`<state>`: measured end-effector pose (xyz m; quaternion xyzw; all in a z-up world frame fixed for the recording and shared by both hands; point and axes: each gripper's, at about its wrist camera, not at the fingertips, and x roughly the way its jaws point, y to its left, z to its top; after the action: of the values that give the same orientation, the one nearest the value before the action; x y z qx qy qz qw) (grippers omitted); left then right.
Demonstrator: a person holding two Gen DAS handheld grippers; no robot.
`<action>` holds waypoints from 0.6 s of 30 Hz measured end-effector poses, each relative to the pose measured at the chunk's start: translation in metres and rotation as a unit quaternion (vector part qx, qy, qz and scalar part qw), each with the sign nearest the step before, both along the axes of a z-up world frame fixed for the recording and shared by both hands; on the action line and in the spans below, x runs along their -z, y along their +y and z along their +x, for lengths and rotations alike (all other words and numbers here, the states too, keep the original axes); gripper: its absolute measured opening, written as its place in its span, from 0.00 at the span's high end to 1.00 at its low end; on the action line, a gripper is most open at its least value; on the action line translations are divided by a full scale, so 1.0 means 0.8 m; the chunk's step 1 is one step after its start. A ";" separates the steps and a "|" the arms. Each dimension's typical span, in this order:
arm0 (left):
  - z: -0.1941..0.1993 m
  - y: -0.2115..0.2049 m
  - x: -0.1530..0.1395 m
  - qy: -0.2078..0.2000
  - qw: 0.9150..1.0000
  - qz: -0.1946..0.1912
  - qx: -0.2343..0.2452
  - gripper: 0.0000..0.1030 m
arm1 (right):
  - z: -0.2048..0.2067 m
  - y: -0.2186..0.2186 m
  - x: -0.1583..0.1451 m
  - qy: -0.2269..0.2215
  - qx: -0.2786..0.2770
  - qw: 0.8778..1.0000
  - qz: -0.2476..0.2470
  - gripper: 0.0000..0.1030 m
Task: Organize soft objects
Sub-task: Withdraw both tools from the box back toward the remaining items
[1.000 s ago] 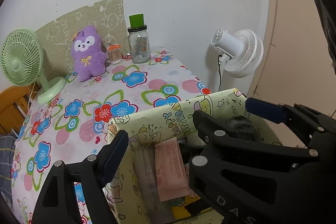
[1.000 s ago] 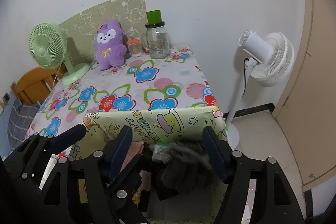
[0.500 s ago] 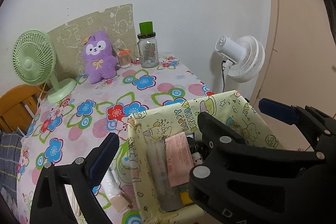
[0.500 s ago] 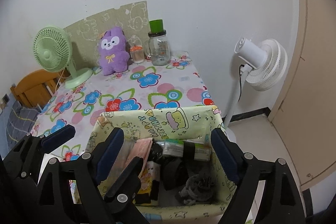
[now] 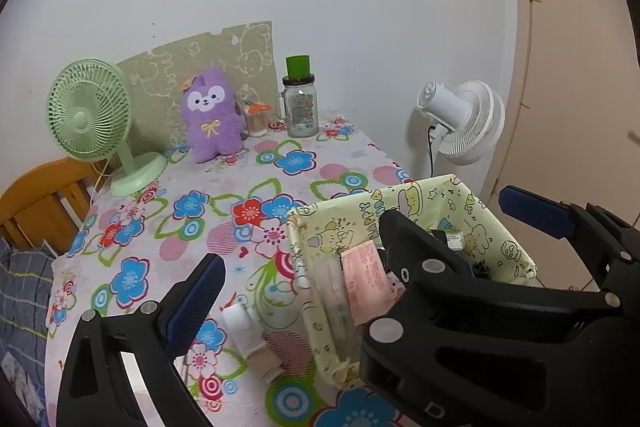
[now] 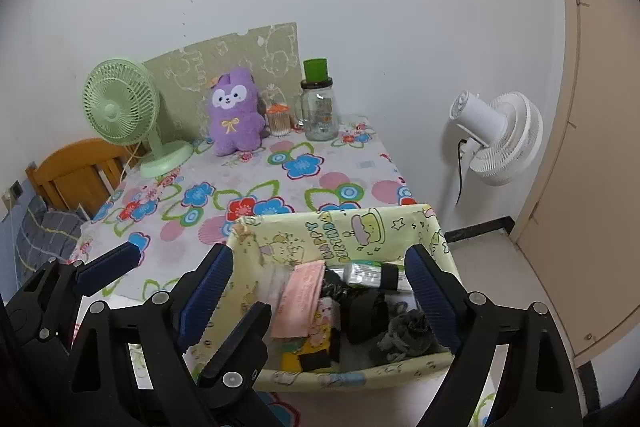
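Observation:
A yellow cartoon-print storage box (image 6: 352, 227) (image 5: 348, 223) stands at the table's near right corner. It holds a grey fuzzy soft item (image 6: 404, 331), a black soft item (image 6: 364, 311), a pink packet (image 6: 300, 299) and a tube (image 6: 368, 273). A white and beige sock roll (image 5: 252, 339) lies on the tablecloth left of the box. A purple plush (image 5: 210, 119) (image 6: 236, 119) sits at the back. My left gripper (image 5: 360, 243) is open and empty above the box's left side. My right gripper (image 6: 320, 291) is open and empty over the box.
A green desk fan (image 5: 92, 111) stands back left. A glass jar with a green lid (image 5: 300, 107) and a small cotton-swab jar (image 5: 256, 117) stand by the back wall. A white floor fan (image 6: 496, 139) is right of the table. A wooden chair (image 6: 76, 175) is at left.
Both grippers have risen and pulled back from the box, empty. More of the box's contents and the sock roll on the cloth have come into view.

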<state>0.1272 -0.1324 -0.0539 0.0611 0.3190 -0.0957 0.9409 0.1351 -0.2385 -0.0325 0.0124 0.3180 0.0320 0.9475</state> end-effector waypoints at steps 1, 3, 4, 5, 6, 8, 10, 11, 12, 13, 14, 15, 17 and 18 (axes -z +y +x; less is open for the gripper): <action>-0.002 0.003 -0.001 -0.001 1.000 -0.001 0.001 0.02 | -0.002 0.003 -0.001 -0.003 0.000 1.000 -0.001 0.12; -0.005 0.009 -0.003 -0.003 1.000 -0.004 0.000 0.02 | -0.006 0.010 -0.004 -0.004 0.004 1.000 -0.003 0.10; -0.007 0.013 -0.004 -0.003 1.000 -0.005 -0.001 0.02 | -0.008 0.013 -0.005 -0.004 0.005 1.000 -0.002 0.10; -0.009 0.016 -0.005 -0.005 1.000 -0.005 -0.001 0.02 | -0.011 0.015 -0.006 -0.005 0.005 1.000 -0.001 0.10; -0.013 0.019 -0.007 -0.008 1.000 -0.005 -0.001 0.02 | -0.014 0.018 -0.008 -0.007 0.006 1.000 0.000 0.09; -0.019 0.025 -0.011 -0.014 1.000 -0.005 -0.002 0.02 | -0.020 0.024 -0.011 -0.013 0.007 1.000 0.000 0.08; -0.027 0.030 -0.014 -0.020 1.000 -0.005 -0.004 0.02 | -0.027 0.031 -0.015 -0.020 0.004 1.000 0.001 0.05; -0.029 0.033 -0.015 -0.022 1.000 -0.006 -0.004 0.02 | -0.030 0.035 -0.016 -0.022 0.003 1.000 0.000 0.04; -0.032 0.037 -0.016 -0.024 1.000 -0.007 -0.006 0.02 | -0.032 0.039 -0.017 -0.023 0.002 1.000 -0.001 0.03; -0.035 0.040 -0.017 -0.026 1.000 -0.007 -0.007 0.02 | -0.035 0.042 -0.019 -0.025 0.001 1.000 -0.001 0.03; -0.037 0.044 -0.018 -0.027 1.000 -0.008 -0.008 0.02 | -0.037 0.046 -0.020 -0.026 0.000 1.000 -0.002 0.02; -0.039 0.047 -0.019 -0.028 1.000 -0.008 -0.010 0.02 | -0.039 0.050 -0.020 -0.028 -0.001 1.000 -0.003 0.02; -0.043 0.055 -0.020 -0.030 0.999 -0.010 -0.013 0.02 | -0.043 0.057 -0.021 -0.029 -0.002 1.000 -0.004 0.01; -0.044 0.058 -0.020 -0.031 0.999 -0.010 -0.014 0.02 | -0.045 0.061 -0.022 -0.030 -0.004 1.000 -0.005 0.01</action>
<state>0.0919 -0.0858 -0.0378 0.0497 0.2893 -0.0837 0.9523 0.0991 -0.1900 -0.0151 0.0054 0.2896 0.0340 0.9565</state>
